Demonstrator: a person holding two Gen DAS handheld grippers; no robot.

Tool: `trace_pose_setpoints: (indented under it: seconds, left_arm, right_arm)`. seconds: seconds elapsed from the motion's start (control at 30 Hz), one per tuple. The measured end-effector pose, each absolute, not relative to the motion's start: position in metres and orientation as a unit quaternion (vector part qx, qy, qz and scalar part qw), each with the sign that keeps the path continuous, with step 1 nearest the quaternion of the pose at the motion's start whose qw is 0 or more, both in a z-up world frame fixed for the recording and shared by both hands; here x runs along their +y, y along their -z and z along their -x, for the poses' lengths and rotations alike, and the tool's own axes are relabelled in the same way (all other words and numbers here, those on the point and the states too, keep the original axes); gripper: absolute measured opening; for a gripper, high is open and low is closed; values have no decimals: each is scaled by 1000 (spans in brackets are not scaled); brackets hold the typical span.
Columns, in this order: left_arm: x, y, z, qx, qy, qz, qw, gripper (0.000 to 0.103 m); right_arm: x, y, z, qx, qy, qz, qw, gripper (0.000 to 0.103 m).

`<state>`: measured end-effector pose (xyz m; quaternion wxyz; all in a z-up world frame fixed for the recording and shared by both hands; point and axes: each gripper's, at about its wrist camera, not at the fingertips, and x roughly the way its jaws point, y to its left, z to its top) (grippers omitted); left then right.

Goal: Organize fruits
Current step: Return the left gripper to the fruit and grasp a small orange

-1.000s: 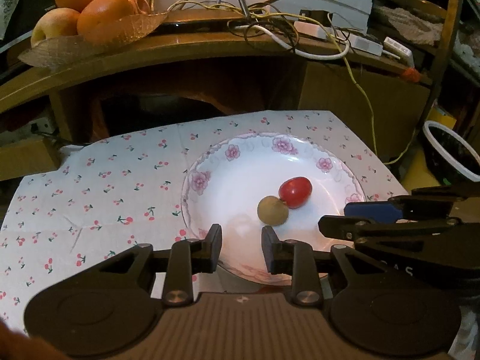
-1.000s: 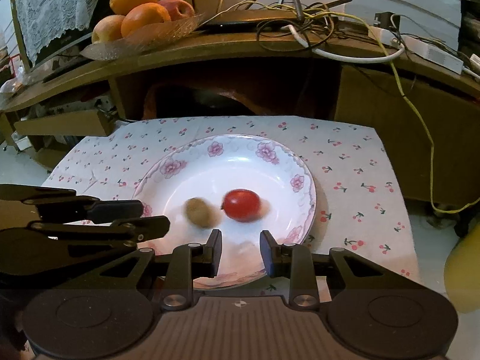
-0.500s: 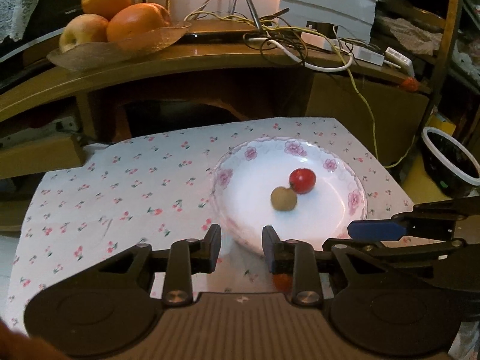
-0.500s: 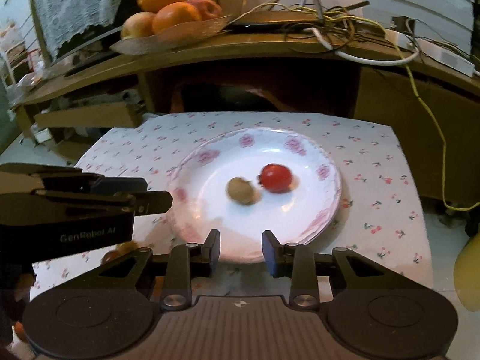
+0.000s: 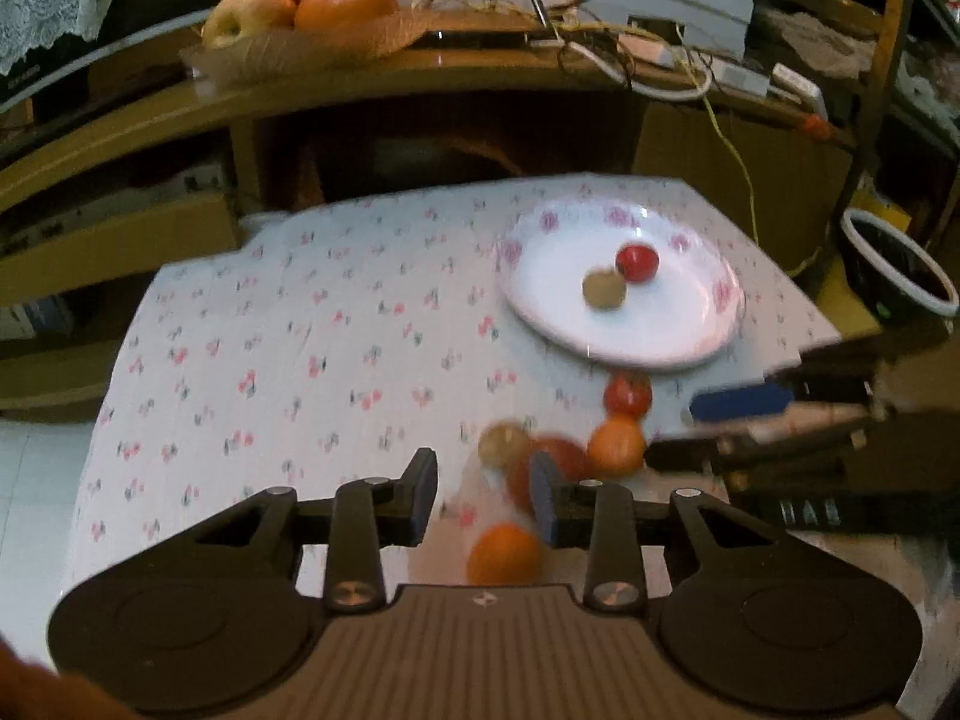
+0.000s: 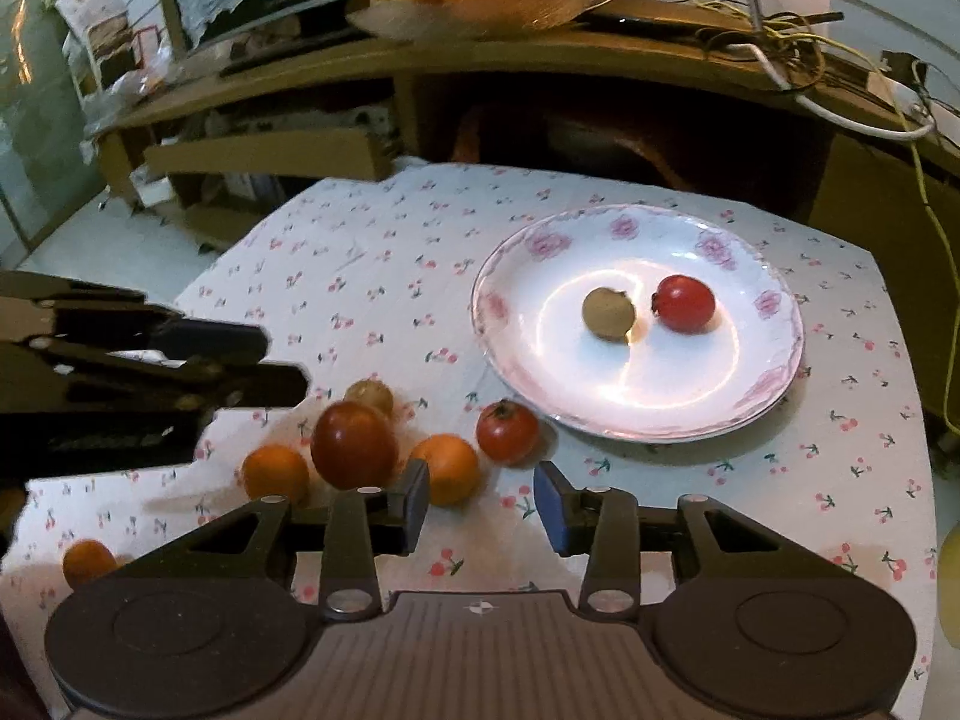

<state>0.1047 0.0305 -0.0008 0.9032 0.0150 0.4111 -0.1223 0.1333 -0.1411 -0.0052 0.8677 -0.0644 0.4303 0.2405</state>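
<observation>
A white floral plate (image 6: 570,372) (image 5: 552,276) on the cherry-print cloth holds a brown kiwi (image 6: 609,314) (image 5: 605,288) and a red tomato (image 6: 684,303) (image 5: 637,263). Near the plate lie loose fruits: a small tomato (image 6: 507,432) (image 5: 627,393), oranges (image 6: 447,468) (image 6: 276,473), a large red fruit (image 6: 354,444) and a small brown one (image 6: 372,395). My right gripper (image 6: 483,498) hovers over the cloth beside the orange, jaws opening, nothing between them. My left gripper (image 5: 483,504) (image 6: 270,360) hangs over the blurred fruit pile, jaws opening, gripping nothing.
A wooden desk behind carries a glass bowl of oranges and an apple (image 5: 300,0) and tangled cables (image 5: 630,60). A white-rimmed basin (image 5: 900,264) stands right of the table. One more orange (image 6: 89,563) lies near the cloth's left edge.
Both grippers drew back from the plate, which now sits farther off and to the right. The loose fruits on the cloth came into view. Both pairs of jaws stand wider.
</observation>
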Motion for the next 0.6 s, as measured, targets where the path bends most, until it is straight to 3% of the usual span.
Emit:
trace_pose_setpoints:
  seconds: [0.6]
  left_arm:
    - [80, -12, -14, 439, 81, -11, 895, 40]
  right_arm:
    - [-129, 6, -118, 436, -254, 69, 860, 43]
